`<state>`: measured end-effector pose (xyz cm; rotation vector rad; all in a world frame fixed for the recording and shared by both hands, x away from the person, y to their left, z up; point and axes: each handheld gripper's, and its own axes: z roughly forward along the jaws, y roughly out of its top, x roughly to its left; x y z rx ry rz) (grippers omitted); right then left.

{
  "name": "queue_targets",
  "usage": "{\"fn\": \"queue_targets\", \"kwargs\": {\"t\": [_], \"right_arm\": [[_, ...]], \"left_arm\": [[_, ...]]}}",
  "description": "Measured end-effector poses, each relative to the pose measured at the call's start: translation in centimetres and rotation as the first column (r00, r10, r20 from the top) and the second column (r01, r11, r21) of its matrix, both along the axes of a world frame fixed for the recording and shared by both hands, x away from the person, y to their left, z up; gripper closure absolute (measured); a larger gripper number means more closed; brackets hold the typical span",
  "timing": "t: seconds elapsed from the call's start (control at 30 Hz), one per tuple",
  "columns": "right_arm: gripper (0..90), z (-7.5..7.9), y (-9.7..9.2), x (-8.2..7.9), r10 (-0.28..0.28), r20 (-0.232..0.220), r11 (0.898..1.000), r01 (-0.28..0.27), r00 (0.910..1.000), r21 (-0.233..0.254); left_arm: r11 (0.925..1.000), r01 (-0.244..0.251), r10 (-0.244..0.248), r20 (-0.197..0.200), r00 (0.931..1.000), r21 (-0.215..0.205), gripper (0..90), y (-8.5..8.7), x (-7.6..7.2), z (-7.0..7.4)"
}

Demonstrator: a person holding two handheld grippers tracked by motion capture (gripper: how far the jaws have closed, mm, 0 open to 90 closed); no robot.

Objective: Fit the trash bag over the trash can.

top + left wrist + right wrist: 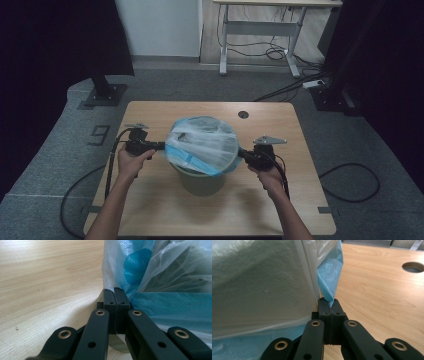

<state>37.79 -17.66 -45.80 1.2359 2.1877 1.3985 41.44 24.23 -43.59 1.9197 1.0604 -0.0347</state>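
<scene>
Stretching across the mouth of one bin point(201, 181), a single translucent bag point(202, 145) with blue bands sits near the middle of the worktop point(150, 210); the film hides the rim and the inside of the bin, so only the greyish lower wall shows beneath it in the high view; whether anything lies in the bag cannot be told, since its folds blur together; in the left gripper view the bag point(160, 277) runs off the top and right edges, and in the right gripper view the bag point(257, 285) is cut off at the top and left.

Two grippers are at work, one on each side of the bag; the left gripper point(159, 146) has its jaws closed flat together on the bag's left edge, a pinch of the thin film caught at the tips, seen close in the left gripper view point(116, 291); the right gripper point(242, 153) likewise has its jaws shut on the bag's right edge, where a blue fold enters between the tips in the right gripper view point(332, 302).

Two hands hold them, the left hand point(131, 161) and the right hand point(270, 176); both forearms are cut off by the bottom of the high view.

One round hole point(243, 114) lies in the worktop beyond the bag; one cable trails from each gripper.
</scene>
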Motion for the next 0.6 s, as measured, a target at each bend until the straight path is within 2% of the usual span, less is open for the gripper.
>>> {"fn": "queue_targets", "kwargs": {"t": [0.2, 0.3, 0.47, 0.6], "right_arm": [[88.9, -0.6, -0.2, -0.2, 0.007, -0.011, 1.0, -0.006, 0.9999, 0.016], [88.9, -0.8, -0.2, -0.4, 0.008, -0.01, 1.0, -0.008, 0.9999, 0.009], [88.9, -1.2, -0.2, -0.7, 0.016, -0.022, 1.0, -0.016, 0.9996, 0.01], [88.9, -1.4, -0.2, -0.9, 0.016, -0.023, 1.0, -0.016, 0.9996, 0.01]], "left_arm": [[0.9995, -0.005, 0.005, 0.002, 1.0, -0.032, 89.7, 0.2, -0.7, -1.1], [0.9997, -0.008, 0.008, 0.007, 0.9999, -0.024, 89.7, 0.4, -1.0, -1.2], [0.9997, -0.007, 0.006, -0.022, 0.9997, -0.024, 89.7, 0.8, -1.3, -1.5], [0.9999, -0.01, 0.01, -0.012, 0.9999, -0.011, 89.7, 0.8, -1.6, -1.4]]}}
